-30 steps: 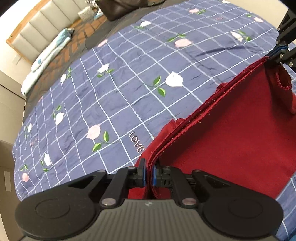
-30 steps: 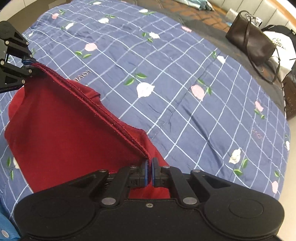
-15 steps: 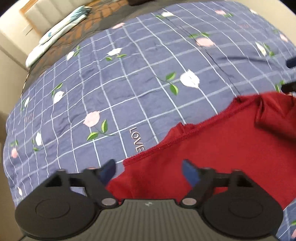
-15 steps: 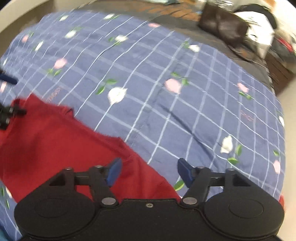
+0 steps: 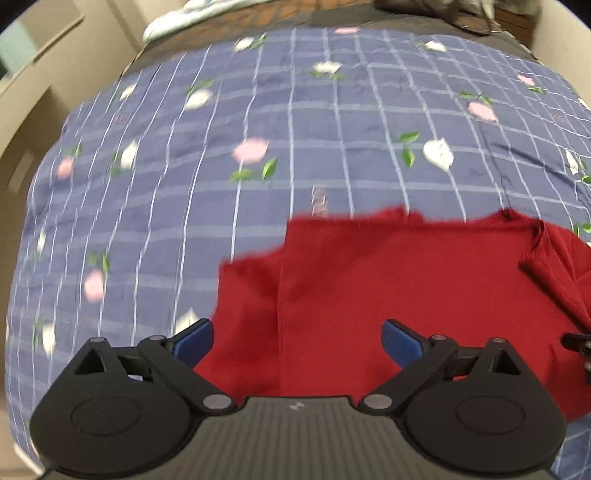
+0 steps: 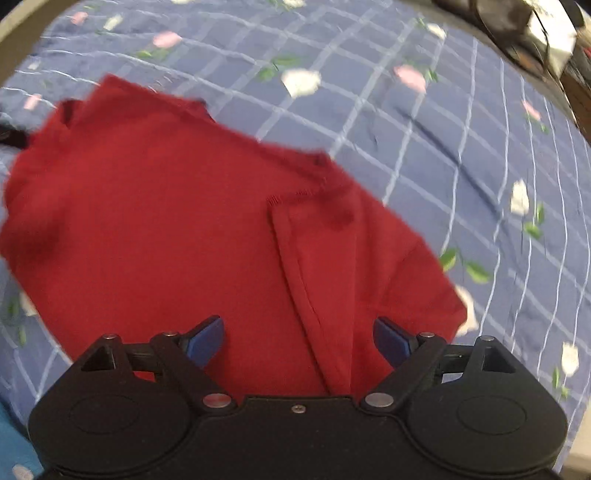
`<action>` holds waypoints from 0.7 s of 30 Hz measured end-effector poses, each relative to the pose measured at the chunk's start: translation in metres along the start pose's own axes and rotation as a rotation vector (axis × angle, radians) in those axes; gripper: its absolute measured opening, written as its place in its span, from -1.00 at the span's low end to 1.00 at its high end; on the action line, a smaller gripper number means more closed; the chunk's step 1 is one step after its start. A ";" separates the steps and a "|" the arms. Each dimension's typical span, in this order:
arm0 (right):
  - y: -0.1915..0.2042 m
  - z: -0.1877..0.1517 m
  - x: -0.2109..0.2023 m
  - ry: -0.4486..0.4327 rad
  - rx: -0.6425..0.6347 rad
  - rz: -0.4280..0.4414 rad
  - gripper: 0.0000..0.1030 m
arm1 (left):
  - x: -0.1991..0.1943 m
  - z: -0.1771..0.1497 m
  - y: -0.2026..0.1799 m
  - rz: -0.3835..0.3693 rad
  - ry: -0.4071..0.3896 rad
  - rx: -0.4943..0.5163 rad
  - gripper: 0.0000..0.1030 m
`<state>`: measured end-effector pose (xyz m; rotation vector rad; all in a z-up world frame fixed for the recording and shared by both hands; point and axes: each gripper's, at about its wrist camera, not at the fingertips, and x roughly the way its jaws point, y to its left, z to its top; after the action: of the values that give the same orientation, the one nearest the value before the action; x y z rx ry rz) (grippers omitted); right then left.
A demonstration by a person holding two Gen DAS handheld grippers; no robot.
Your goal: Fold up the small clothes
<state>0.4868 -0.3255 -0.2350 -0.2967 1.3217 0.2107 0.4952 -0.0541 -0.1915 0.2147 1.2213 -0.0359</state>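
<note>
Left wrist view: left gripper (image 5: 297,341) spread wide, holding nothing, above red garment (image 5: 406,288) lying on blue floral bedspread (image 5: 258,122) | right wrist view: right gripper (image 6: 298,341) spread wide, empty, over the garment (image 6: 166,229); frames blurred

A bed carried everything, covered by a blue bedspread (image 5: 332,122) with a white grid and pink and white flowers, which filled most of both wrist views. A red garment (image 5: 406,280) lay flat on it in the lower right of the left wrist view and the left centre of the right wrist view. Dark bags (image 6: 517,22) sat blurred at the upper right of the right wrist view.
</note>
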 end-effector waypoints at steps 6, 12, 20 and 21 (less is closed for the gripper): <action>-0.034 0.006 0.006 -0.037 0.184 -0.294 0.74 | -0.010 -0.045 0.012 0.020 0.085 -0.099 0.94; -0.089 -0.005 -0.027 -0.099 0.412 -0.523 0.83 | -0.030 -0.075 0.030 0.020 0.104 -0.168 0.94; -0.064 -0.048 -0.084 -0.221 0.447 -0.439 0.94 | -0.063 -0.099 0.049 0.023 0.060 -0.212 0.96; -0.053 -0.054 -0.093 -0.240 0.446 -0.423 0.96 | -0.067 -0.102 0.051 0.022 0.052 -0.218 0.97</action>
<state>0.4318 -0.3917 -0.1512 -0.1583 1.0077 -0.3920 0.3849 0.0088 -0.1541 0.0390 1.2646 0.1216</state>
